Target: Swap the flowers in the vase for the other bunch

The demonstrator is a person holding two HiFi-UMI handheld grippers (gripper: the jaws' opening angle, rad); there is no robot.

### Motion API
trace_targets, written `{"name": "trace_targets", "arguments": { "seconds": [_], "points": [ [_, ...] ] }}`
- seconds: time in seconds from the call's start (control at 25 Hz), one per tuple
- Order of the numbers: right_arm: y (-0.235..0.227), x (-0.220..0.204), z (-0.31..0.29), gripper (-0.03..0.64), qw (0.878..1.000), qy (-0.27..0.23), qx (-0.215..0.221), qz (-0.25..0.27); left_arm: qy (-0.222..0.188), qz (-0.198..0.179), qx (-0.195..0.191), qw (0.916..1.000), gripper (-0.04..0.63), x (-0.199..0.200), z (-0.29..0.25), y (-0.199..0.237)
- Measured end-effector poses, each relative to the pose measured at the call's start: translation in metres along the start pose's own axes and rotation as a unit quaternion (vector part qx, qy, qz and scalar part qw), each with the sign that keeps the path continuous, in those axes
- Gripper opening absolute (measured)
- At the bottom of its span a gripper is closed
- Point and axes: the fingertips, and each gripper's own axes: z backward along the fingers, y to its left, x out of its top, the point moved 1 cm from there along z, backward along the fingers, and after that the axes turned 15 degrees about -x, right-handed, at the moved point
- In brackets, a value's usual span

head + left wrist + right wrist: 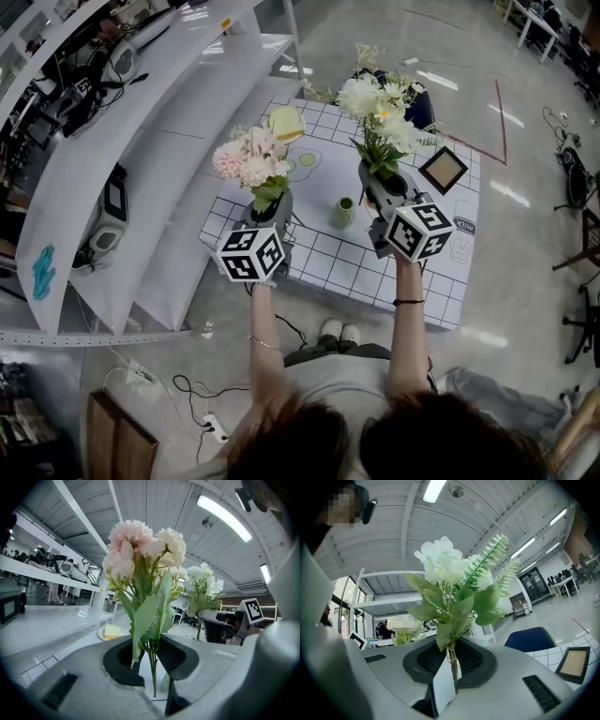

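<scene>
Pink and cream artificial flowers (248,159) stand upright in the left tool (270,202). Its jaws are drawn in narrow on the thin green stems, just under a large serrated leaf. The cut ends of the stems hang below the jaws.

The right tool (380,180) grips a white bunch (380,103) in the same way. Its jaws are pinched close on a single stalk, with fern sprigs and broad green leaves fanning out above. A person holds both tools out in front at about the same level, well apart from each other.

Between the two tools, a small green vase (343,213) stands upright on the surface (356,267), which is covered by a white cloth with a dark grid. Neither bunch touches the vase.

A dark picture frame (442,170) lies on the cloth beyond the right tool. Beyond the left bunch is a pale yellow block (286,122), possibly a slice of cake on a plate. White shelving (187,112) runs along the left side of the surface, and a blue chair (532,639) stands behind it.
</scene>
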Motion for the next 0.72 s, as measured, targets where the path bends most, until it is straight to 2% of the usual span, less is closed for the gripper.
{"name": "trace_targets", "arguments": {
  "seconds": [0.72],
  "points": [
    [0.016,-0.021,-0.021,0.063,0.999,0.024,0.035,-0.005,0.009,0.011,0.011,0.9998,0.074,-0.009,-0.003,0.013]
  ]
}}
